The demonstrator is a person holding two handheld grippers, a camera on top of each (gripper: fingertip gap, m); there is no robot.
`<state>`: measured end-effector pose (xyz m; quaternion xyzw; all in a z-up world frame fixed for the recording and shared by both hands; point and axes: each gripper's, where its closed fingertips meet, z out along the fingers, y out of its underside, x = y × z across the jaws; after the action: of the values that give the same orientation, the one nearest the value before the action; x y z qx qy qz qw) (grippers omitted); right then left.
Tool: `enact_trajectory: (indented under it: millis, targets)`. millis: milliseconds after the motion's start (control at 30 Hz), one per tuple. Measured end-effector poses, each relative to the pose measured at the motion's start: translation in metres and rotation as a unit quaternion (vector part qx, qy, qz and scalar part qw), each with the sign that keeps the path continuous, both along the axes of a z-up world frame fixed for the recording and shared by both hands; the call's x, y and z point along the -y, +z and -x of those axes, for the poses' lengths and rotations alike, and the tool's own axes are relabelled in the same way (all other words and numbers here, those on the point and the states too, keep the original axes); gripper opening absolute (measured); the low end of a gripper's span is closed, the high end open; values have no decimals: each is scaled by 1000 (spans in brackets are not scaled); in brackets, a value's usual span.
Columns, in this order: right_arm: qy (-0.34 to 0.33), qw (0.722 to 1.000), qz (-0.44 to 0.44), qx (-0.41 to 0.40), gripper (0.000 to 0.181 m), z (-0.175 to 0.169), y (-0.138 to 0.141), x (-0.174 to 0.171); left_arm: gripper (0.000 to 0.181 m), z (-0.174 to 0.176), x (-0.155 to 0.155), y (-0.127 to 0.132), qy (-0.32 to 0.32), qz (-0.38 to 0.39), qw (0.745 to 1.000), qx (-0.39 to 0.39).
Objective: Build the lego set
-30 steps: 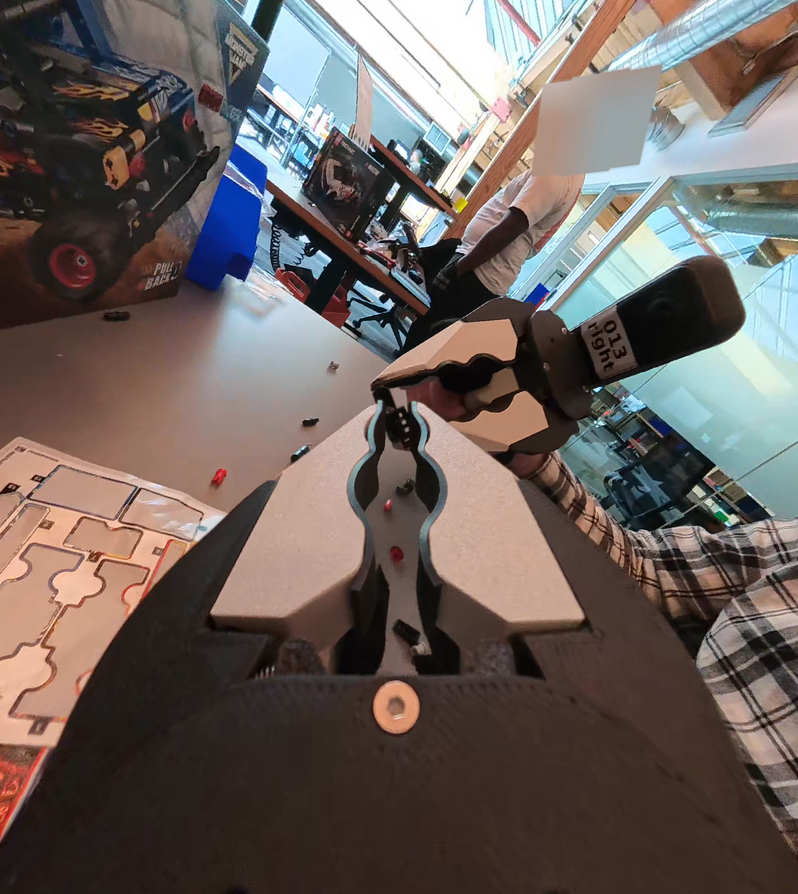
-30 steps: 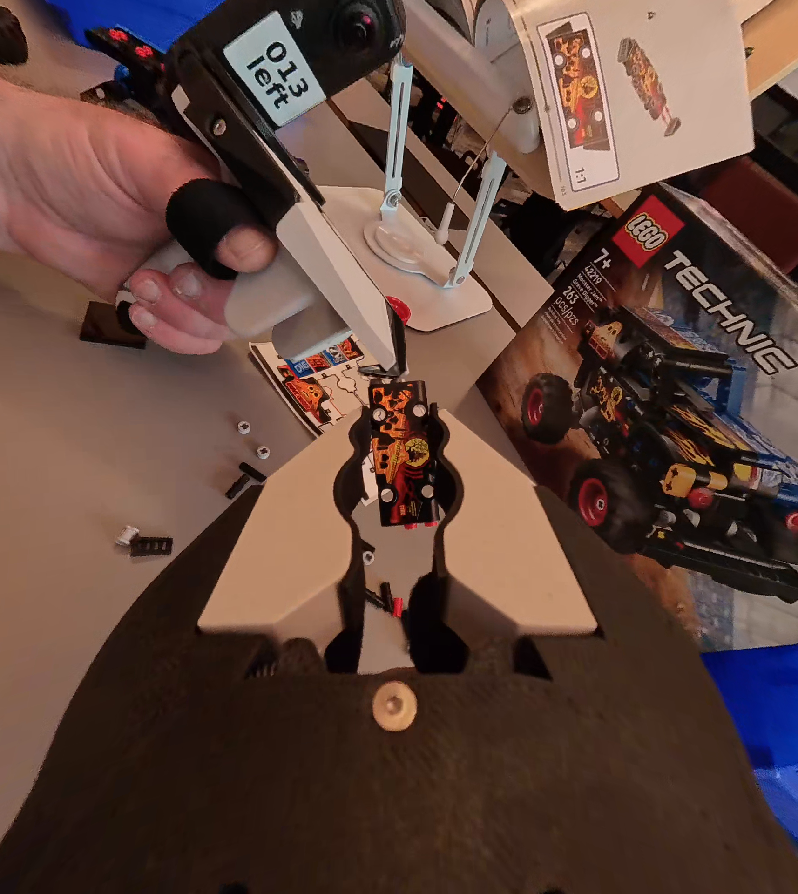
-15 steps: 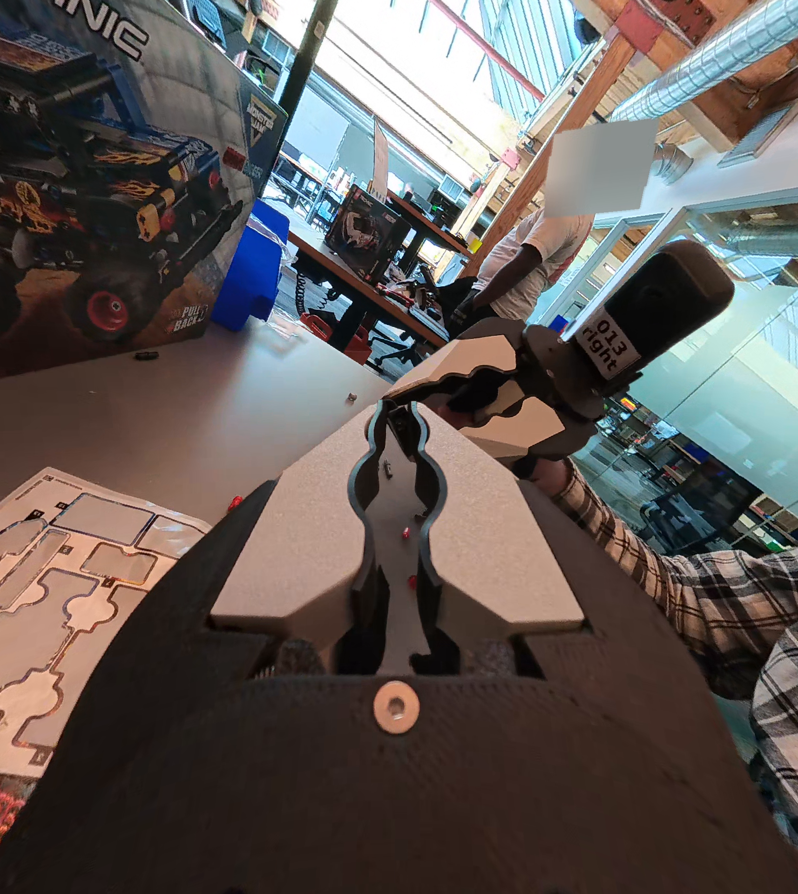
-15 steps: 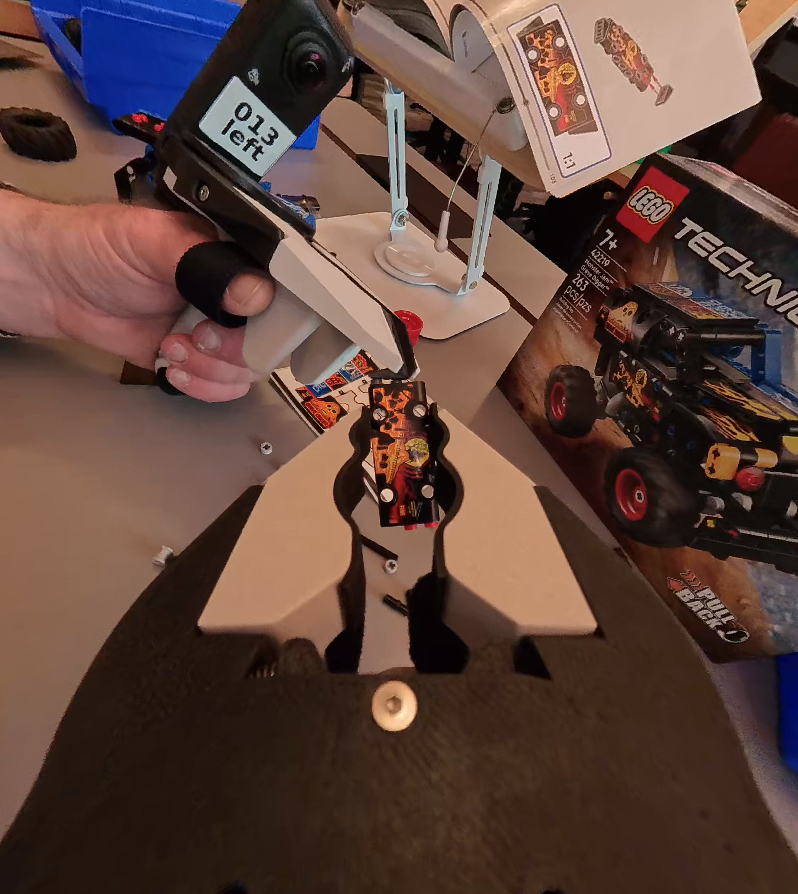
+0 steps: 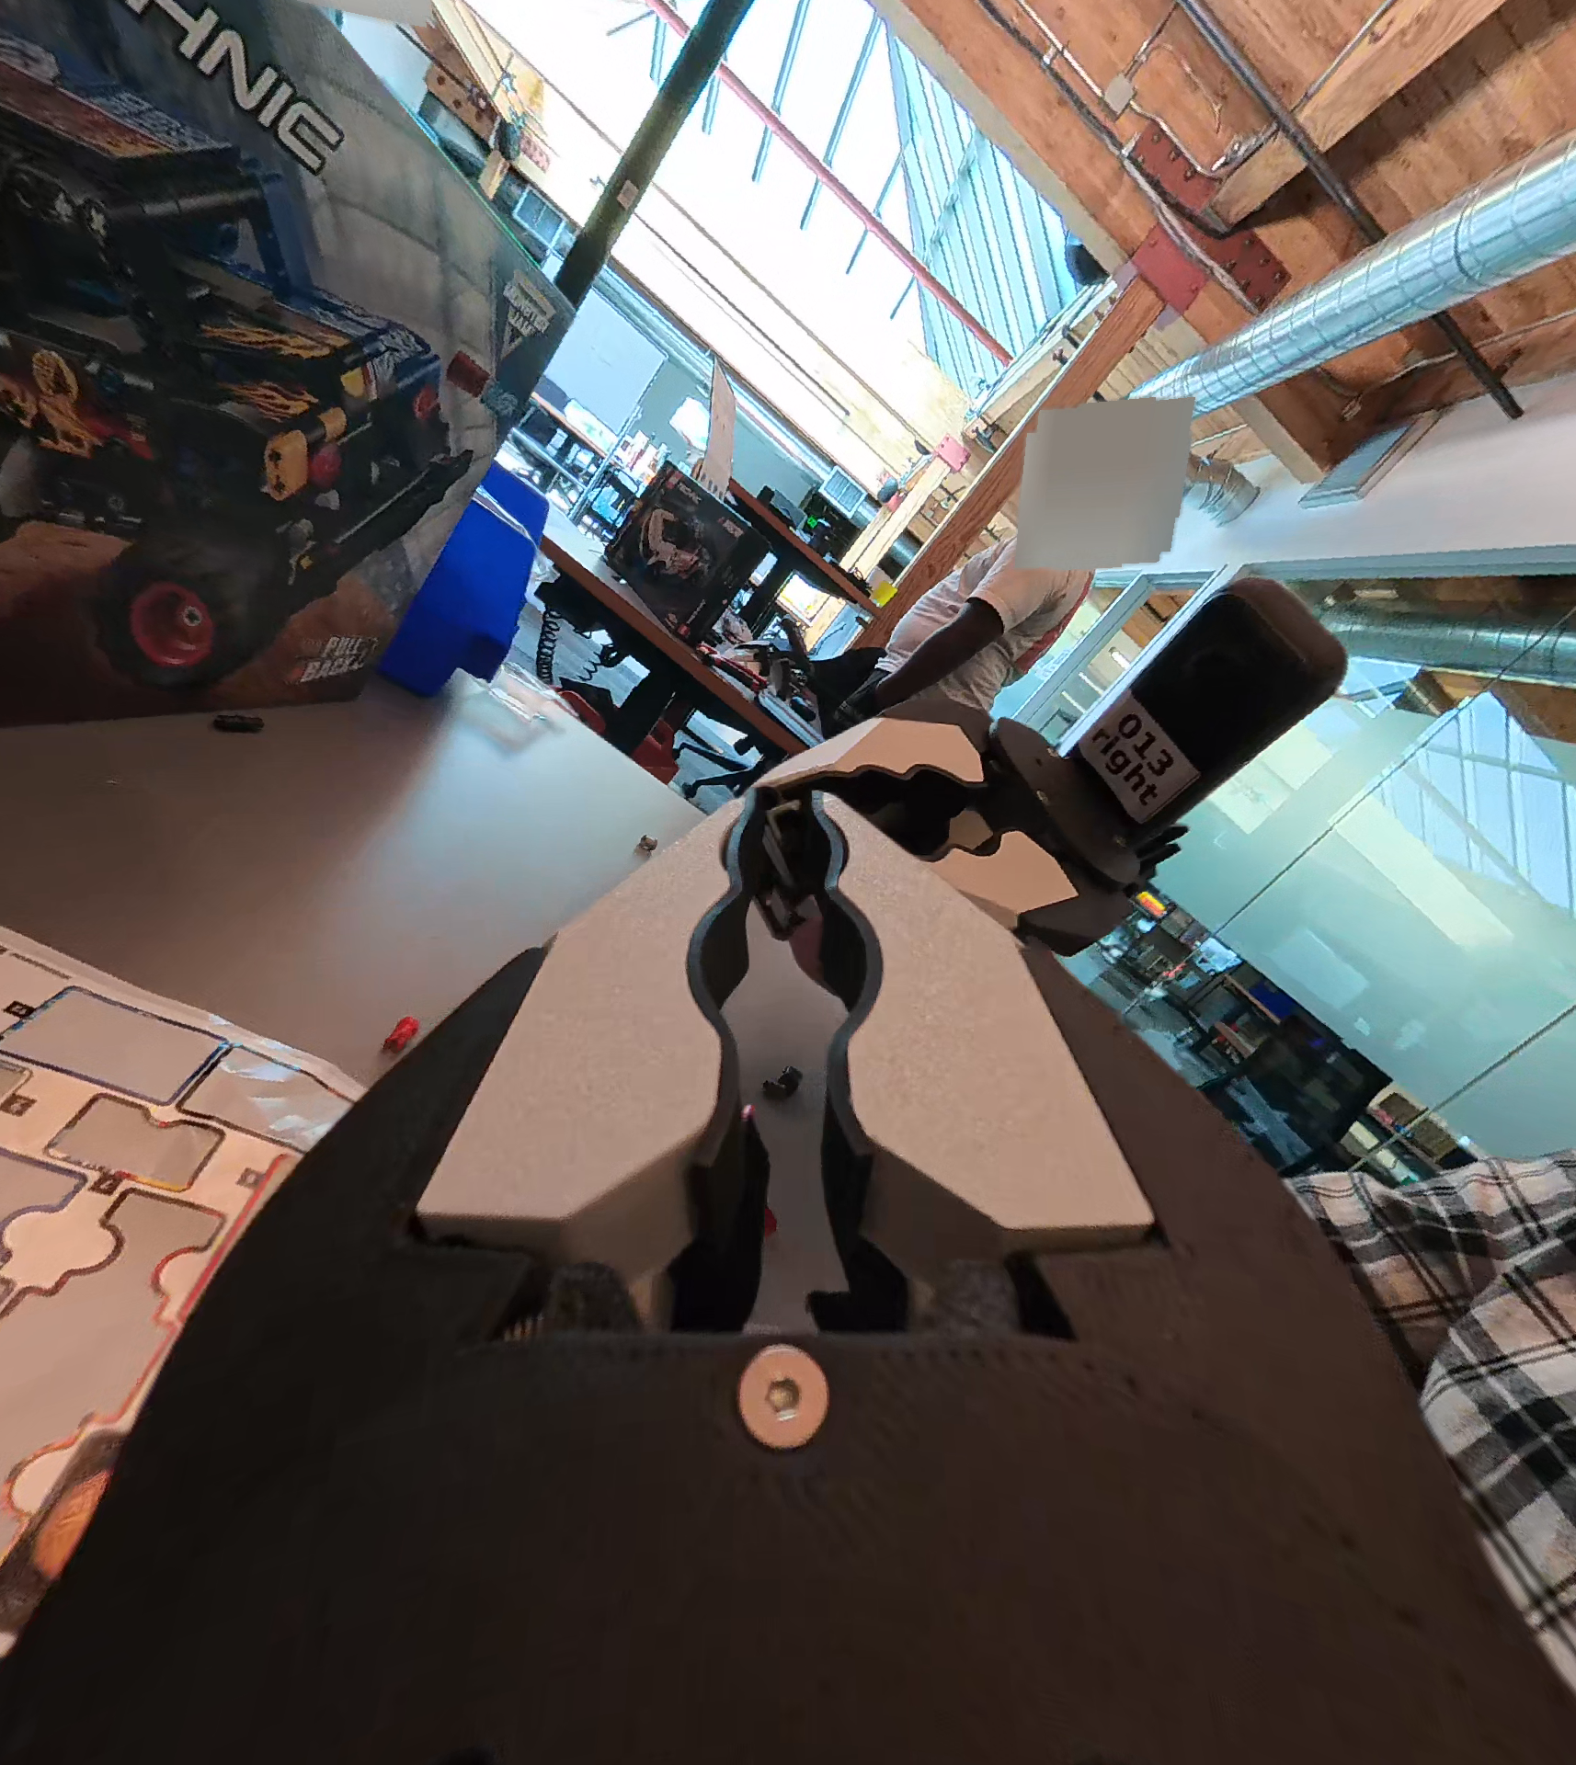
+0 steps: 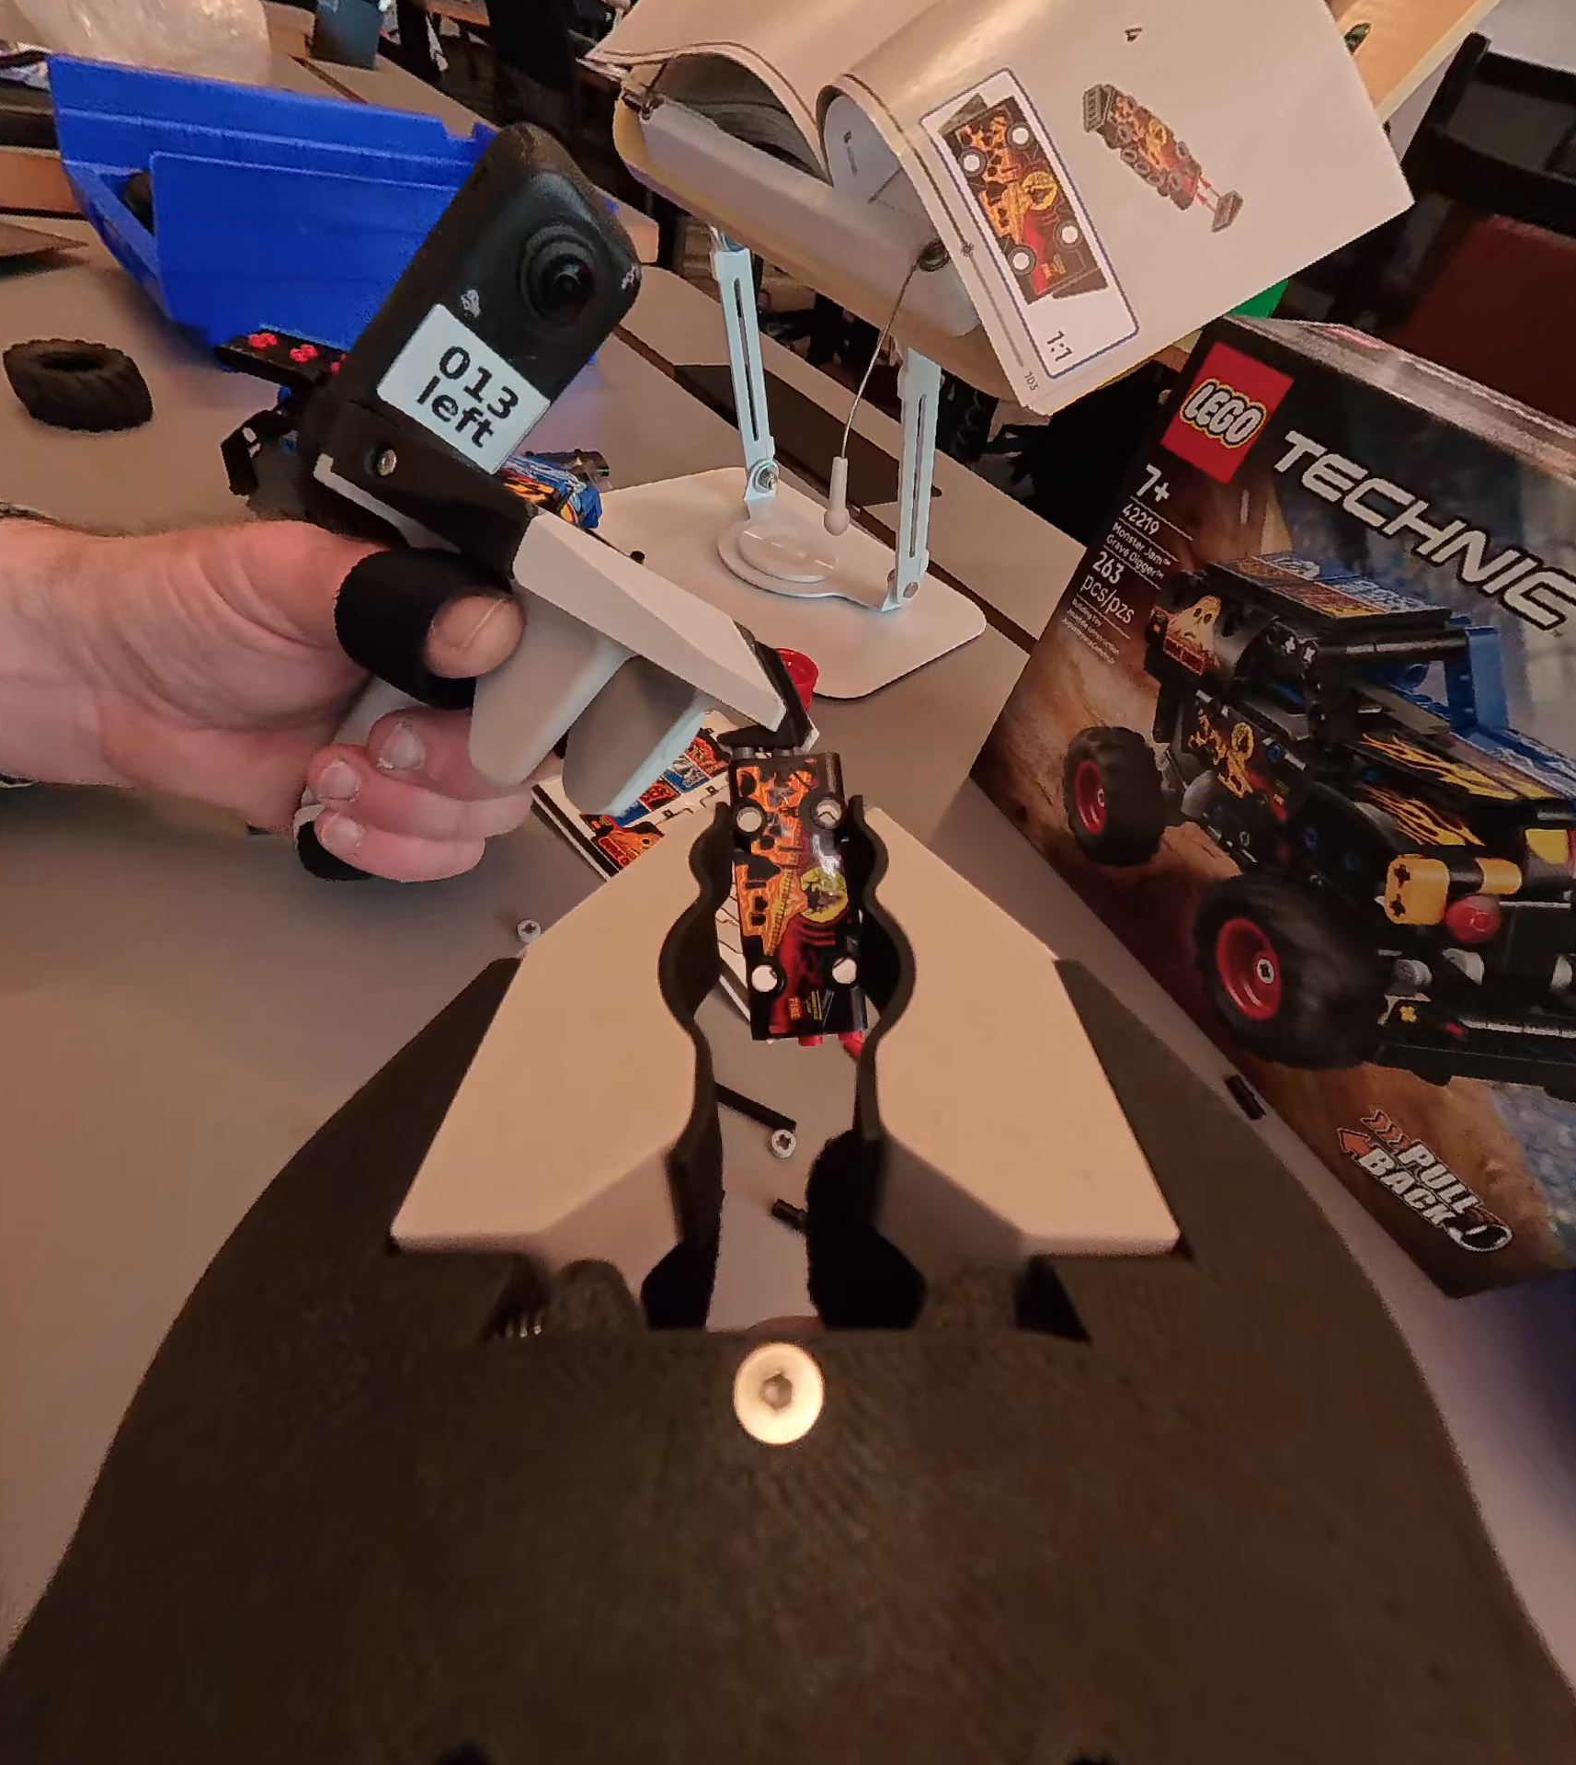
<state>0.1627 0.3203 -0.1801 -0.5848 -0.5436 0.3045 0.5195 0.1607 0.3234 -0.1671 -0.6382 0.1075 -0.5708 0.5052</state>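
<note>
The right gripper [image 6: 789, 831] is closed on a flame-decorated black panel [image 6: 794, 898], clamping it by its long edges above the grey table [image 6: 144, 1003]. The panel stands nearly in line with the fingers, its printed face toward the right wrist camera, with four light pin holes near its corners and red pins at its near end.

The left gripper [image 6: 779, 721], held in a hand [image 6: 192, 669], meets the far end of the panel from the upper left. Its fingertips pinch a small dark piece [image 5: 779, 874] at that far edge. Whether this piece is separate from the panel or already joined to it cannot be determined. In the left wrist view the right gripper [image 5: 770, 788] appears tip to tip with the left gripper [image 5: 784, 840].

On the table lie a sticker sheet [image 5: 49, 1194], a small red pin [image 5: 400, 1031], a black axle [image 6: 751, 1108] and other small loose parts. A black tyre [image 6: 77, 382] sits near a blue bin [image 6: 268, 220]. The set box [image 6: 1338, 764] stands at the right. An instruction booklet [image 6: 1099, 172] rests on a white stand [image 6: 813, 563] behind the grippers.
</note>
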Motion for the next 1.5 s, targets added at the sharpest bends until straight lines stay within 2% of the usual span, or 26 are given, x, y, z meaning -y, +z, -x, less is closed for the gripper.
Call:
enact_trajectory:
  millis: [100, 200, 300, 400, 500, 567, 667, 733, 800, 900, 1033, 1200, 1300, 1333, 1433, 1500]
  targets:
    - [0, 1000, 0, -7, 21, 0, 3, 0, 7, 0, 0, 3, -4, 5, 1000, 19]
    - [-4, 1000, 2, -3, 21, -2, 1, -2, 7, -1, 0, 2, 3, -5, 1000, -6]
    - [-13, 1000, 2, 13, 21, -7, -4, -7, 7, 1, -4, -18, 21, 0, 993, -115]
    - [-18, 999, 2, 28, 21, -9, -9, -10, 8, 2, 5, -41, 8, 6, 969, -245]
    - [-18, 999, 10, 48, 21, -9, -18, -11, 8, 16, 13, -59, 16, -3, 930, -367]
    - [-13, 998, 10, 55, 21, -8, -21, -10, 8, 24, 25, -72, 10, -10, 896, -445]
    - [-3, 998, 12, 65, 21, -5, -26, -6, 8, 36, 49, -99, -2, -31, 829, -559]
    - [2, 998, 12, 68, 21, -3, -27, -4, 8, 38, 62, -114, -10, -45, 801, -597]
    - [3, 998, 15, 69, 21, -3, -28, -4, 9, 36, 72, -124, -20, -49, 790, -610]
    - [3, 997, 17, 71, 21, -3, -30, -4, 13, 36, 78, -130, -24, -41, 791, -611]
    - [2, 997, 22, 73, 21, -3, -32, -6, 23, 45, 85, -129, -35, -1, 819, -573]
    - [6, 997, 24, 74, 21, -2, -33, -4, 21, 45, 85, -126, -42, 49, 854, -516]
    - [4, 997, 25, 73, 21, -3, -33, -5, 15, 38, 84, -129, -37, 59, 856, -513]
    - [3, 997, 26, 71, 21, -3, -32, -6, 8, 38, 83, -130, -34, 58, 853, -518]
    - [3, 997, 26, 69, 21, -3, -31, -6, 7, 38, 83, -129, -24, 20, 832, -554]
    - [5, 997, 25, 69, 21, -3, -31, -5, 7, 43, 80, -126, 0, -39, 785, -618]
